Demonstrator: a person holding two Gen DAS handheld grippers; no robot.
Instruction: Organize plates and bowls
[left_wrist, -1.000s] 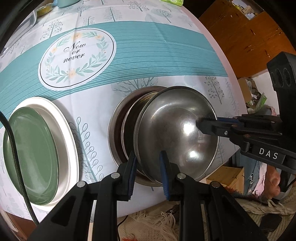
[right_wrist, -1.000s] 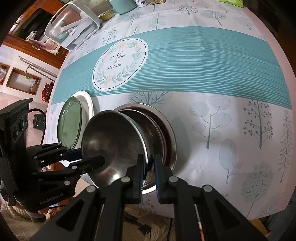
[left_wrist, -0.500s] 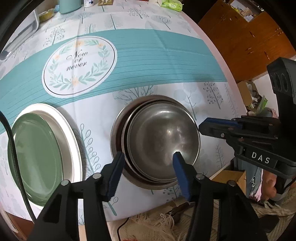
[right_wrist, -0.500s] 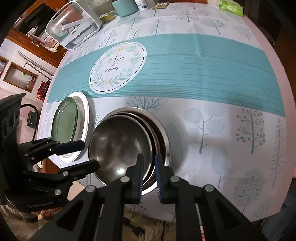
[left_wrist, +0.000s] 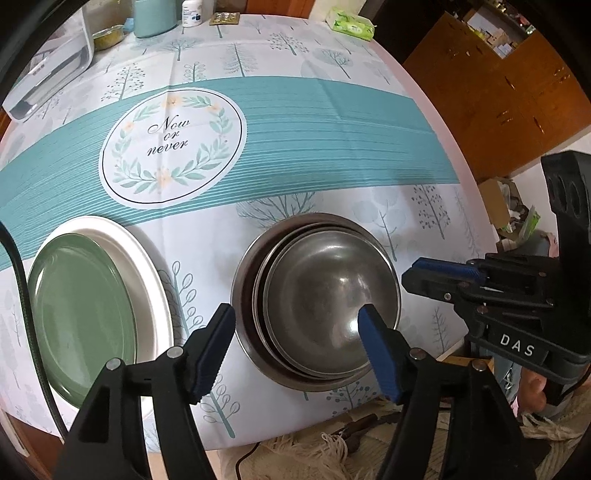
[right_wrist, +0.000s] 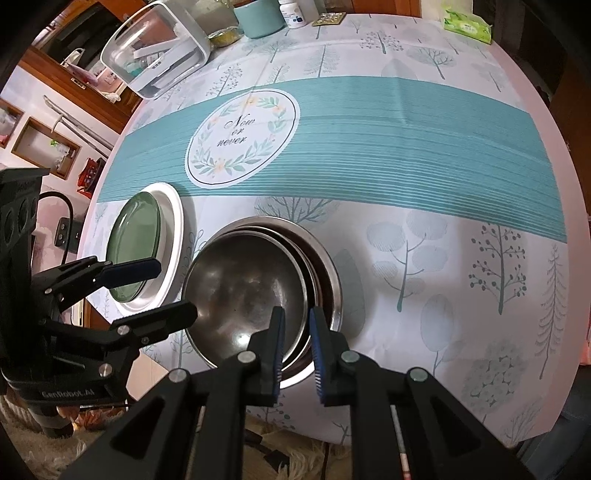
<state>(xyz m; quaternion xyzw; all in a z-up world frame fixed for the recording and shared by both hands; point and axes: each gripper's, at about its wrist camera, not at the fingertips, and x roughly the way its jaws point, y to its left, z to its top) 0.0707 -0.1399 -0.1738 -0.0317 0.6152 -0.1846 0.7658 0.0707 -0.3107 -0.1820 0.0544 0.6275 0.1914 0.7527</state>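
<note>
Covering the round tabletop (left_wrist: 369, 122), a tree-printed cloth with a teal band and a "Now or never" wreath emblem (left_wrist: 171, 146) is carrying everything in view. Sitting near the front edge, a nest of steel bowls (left_wrist: 325, 302) is resting rim inside rim, the smallest bowl (right_wrist: 243, 291) lying uppermost and shifted toward the side of the plates. Lying just beside the bowls, a white plate (left_wrist: 144, 266) is holding a green plate (left_wrist: 79, 314) stacked on top of it.

Hovering over the front of the bowl nest, the left tool (left_wrist: 295, 343) is standing with its jaws wide apart, having just been opening; the near rim of the bowls is showing between its blue pads (left_wrist: 376, 350), which are pressing on nothing. Reaching in from the other side, the right tool (right_wrist: 297, 350) is holding its jaws nearly together, leaving only a narrow slot; the near rims of the nest are showing through that slot, and the pads are not seen pressing on them. Seen from the left wrist camera, that same right tool is pointing its tips at the bowls' outer rim, apart from it.

Crowding the far edge of the tabletop are a clear plastic container (right_wrist: 159, 51), a teal cup (right_wrist: 258, 16), a white bottle (right_wrist: 291, 13) and a green tissue pack (right_wrist: 467, 24). Hanging below the front edge, a fringed rug (left_wrist: 332, 454) is showing on the floor.
</note>
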